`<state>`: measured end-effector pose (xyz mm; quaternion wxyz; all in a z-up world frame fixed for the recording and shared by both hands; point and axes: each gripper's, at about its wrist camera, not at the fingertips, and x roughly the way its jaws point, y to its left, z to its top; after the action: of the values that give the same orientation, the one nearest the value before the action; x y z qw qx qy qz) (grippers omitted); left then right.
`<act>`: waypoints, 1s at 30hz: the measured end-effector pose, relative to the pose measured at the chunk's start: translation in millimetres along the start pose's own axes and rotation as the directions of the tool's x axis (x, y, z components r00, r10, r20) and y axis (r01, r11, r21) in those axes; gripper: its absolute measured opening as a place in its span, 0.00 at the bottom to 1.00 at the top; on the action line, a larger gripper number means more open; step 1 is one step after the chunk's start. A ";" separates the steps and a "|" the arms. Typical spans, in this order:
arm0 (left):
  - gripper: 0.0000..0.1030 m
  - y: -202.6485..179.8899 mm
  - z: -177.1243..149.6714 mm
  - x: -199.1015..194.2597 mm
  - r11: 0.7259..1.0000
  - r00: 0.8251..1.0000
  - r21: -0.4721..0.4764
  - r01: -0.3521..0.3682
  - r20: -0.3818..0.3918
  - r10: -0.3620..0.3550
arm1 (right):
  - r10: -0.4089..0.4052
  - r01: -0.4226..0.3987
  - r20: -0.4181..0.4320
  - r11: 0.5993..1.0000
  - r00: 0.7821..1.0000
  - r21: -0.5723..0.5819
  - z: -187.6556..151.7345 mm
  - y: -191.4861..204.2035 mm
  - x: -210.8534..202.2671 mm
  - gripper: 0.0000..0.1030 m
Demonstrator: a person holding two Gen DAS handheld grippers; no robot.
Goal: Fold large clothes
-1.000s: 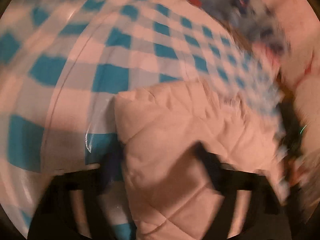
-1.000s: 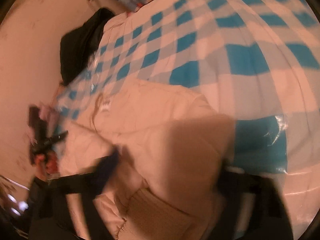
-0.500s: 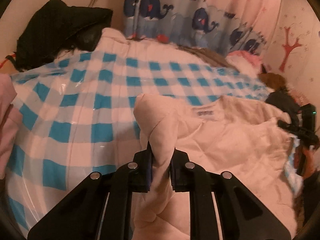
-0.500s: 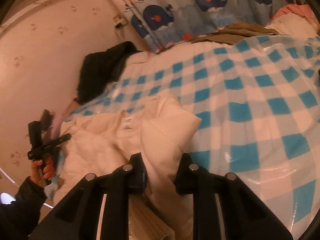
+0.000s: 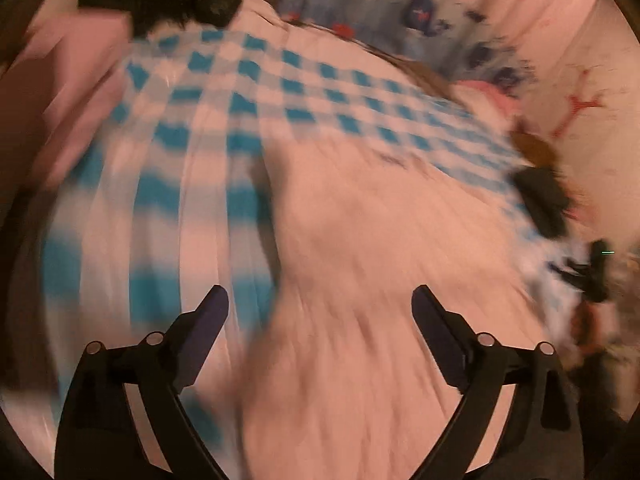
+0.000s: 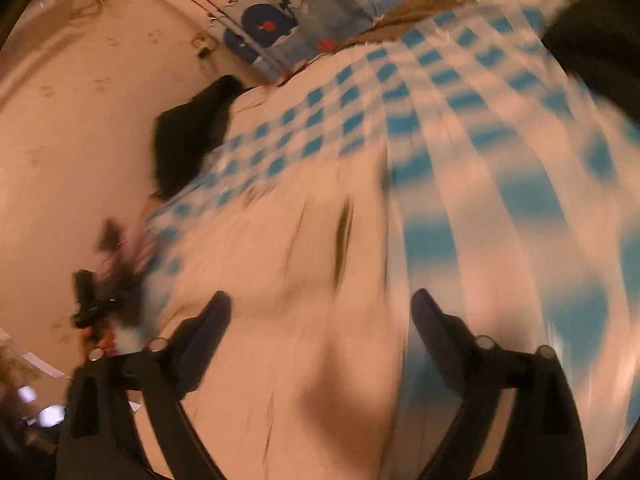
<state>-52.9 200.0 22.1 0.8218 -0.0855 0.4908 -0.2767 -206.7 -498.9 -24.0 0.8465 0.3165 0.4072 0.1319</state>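
Okay, both frames heavily motion-blurred. Left gripper [image 5: 318, 300]: jaws spread wide, they have just been opening, nothing pinched, cream fabric lies below the gap but the pads are off it. Right gripper [image 6: 320, 306]: same, spread wide after just opening, no cloth clamped. Task thing is the cream quilted garment [image 5: 360, 264], lying on the blue-and-white checked bed cover [image 5: 168, 208]; in the left wrist view it sits centre to right with bare checks on its left, in the right wrist view [image 6: 280, 280] it sits centre to left with bare checks on its right. Long axis looks to run near-to-far, from the grippers toward a small label or collar mark [image 5: 394, 158] at the far end, so the neck probably points far, toward the whale-print curtain [image 5: 400, 4]; blur makes that a guess. Risks, my judgement: released sleeves of puffy fabric may spring back open; a fast re-grab in this blur could catch the slick cover along with the garment, or bite several layers; the right edge lies close to the bed side where the other gripper and hand [image 5: 592, 272] show, so a tug could drag it off. Dark clothing [image 6: 192, 136] at the far left corner lies well apart.
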 end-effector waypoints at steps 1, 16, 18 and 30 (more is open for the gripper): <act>0.89 4.6 -28.8 -17.3 0.998 0.998 -0.009 0.060 -0.028 -0.060 | 0.042 -0.042 -0.014 0.999 0.999 0.029 -24.8 -4.8 -15.3 0.87; 0.91 95.1 -258.0 -0.6 0.861 0.907 -0.390 0.328 -0.125 -0.402 | 0.388 -0.320 -0.108 0.863 0.915 0.392 -204.2 -50.9 -45.0 0.91; 0.91 87.7 -260.1 13.6 0.797 0.855 -0.408 0.445 -0.073 -0.514 | 0.403 -0.317 -0.160 0.864 0.901 0.390 -206.8 -41.4 -29.8 0.91; 0.91 11.9 -259.1 20.6 0.849 0.848 -0.264 0.458 -0.155 -0.506 | 0.460 -0.383 -0.210 0.865 0.863 0.323 -219.7 -10.2 -16.9 0.91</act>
<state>-262.1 232.7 -129.0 0.6516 -0.2648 0.5679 -0.4276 -387.6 -420.7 -123.1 0.6789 0.4891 0.4568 0.3019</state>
